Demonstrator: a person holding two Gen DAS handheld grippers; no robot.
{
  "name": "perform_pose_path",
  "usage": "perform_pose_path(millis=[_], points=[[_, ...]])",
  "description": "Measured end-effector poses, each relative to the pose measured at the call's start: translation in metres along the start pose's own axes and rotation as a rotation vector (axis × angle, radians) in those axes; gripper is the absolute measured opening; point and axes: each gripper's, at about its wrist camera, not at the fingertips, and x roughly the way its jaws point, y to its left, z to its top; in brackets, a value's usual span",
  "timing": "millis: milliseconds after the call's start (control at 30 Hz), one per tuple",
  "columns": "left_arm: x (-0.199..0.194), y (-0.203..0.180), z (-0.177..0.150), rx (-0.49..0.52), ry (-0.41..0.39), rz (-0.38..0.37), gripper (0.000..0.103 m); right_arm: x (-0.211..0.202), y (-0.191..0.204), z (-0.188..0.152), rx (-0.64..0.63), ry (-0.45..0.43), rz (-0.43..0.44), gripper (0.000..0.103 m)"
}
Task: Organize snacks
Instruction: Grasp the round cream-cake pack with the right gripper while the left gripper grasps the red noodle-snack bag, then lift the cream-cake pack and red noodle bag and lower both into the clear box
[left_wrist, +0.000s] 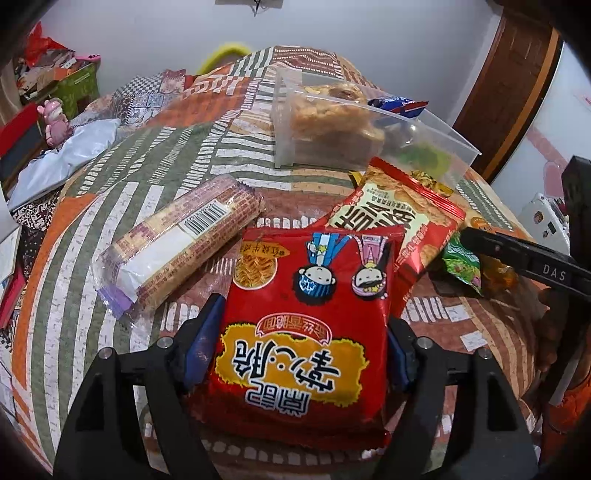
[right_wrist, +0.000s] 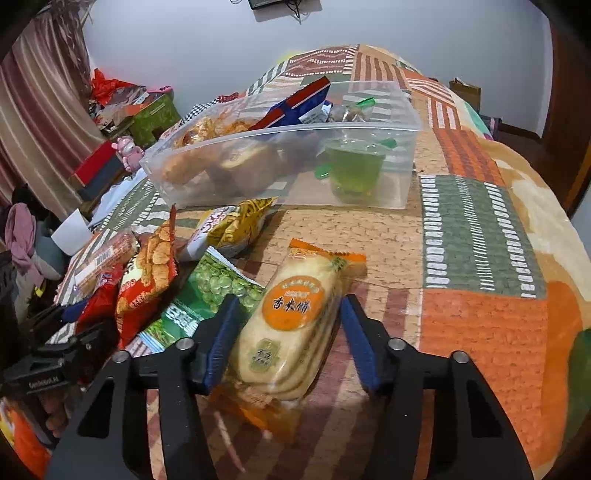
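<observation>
Left wrist view: the left gripper (left_wrist: 301, 345) clasps a red noodle-snack bag (left_wrist: 304, 314) between its blue pads. Left of the jaws lies a cracker roll (left_wrist: 177, 243); ahead of them stands the clear plastic bin (left_wrist: 369, 125) on the patchwork blanket (left_wrist: 147, 155).

Right wrist view: the right gripper (right_wrist: 286, 338) straddles an orange rice-cracker pack (right_wrist: 291, 325). Its left pad touches the wrapper, while the right pad stands just clear, so no grip has been made. A green pea bag (right_wrist: 207, 295) lies left of the jaws.

A patchwork bedspread of green, orange and brown striped squares (right_wrist: 480, 236) covers the whole surface. Past its far left edge stands a small pink plush figure (left_wrist: 55, 120) beside a green cardboard box (left_wrist: 79, 83) heaped with papers (contents unclear). Striped pinkish curtains (right_wrist: 33, 110) hang left; a dark wooden door frame (left_wrist: 517, 92) stands right.
</observation>
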Motion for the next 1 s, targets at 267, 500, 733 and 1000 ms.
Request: perform_pose_path(millis=[267,500,733,1000], points=[[-0.018,-0.009,0.001,0.032,-0.064,0.050,0.068,-0.013,-0.014,-0.007,0.002,-0.042,-0.027,0.040],[-0.044,-0.028,0.021,0.043,-0.139,0.032,0.068,-0.026,-0.021,-0.003,0.031,-0.083,-0.015,0.037],[-0.054,-0.044,0.047,0.057,-0.194,0.023,0.068,-0.049,-0.022,0.016,0.035,-0.170,0.000,0.037],[-0.048,-0.056,0.085,0.054,-0.226,0.012,0.068,-0.064,-0.014,0.042,-0.001,-0.245,0.002,0.037]])
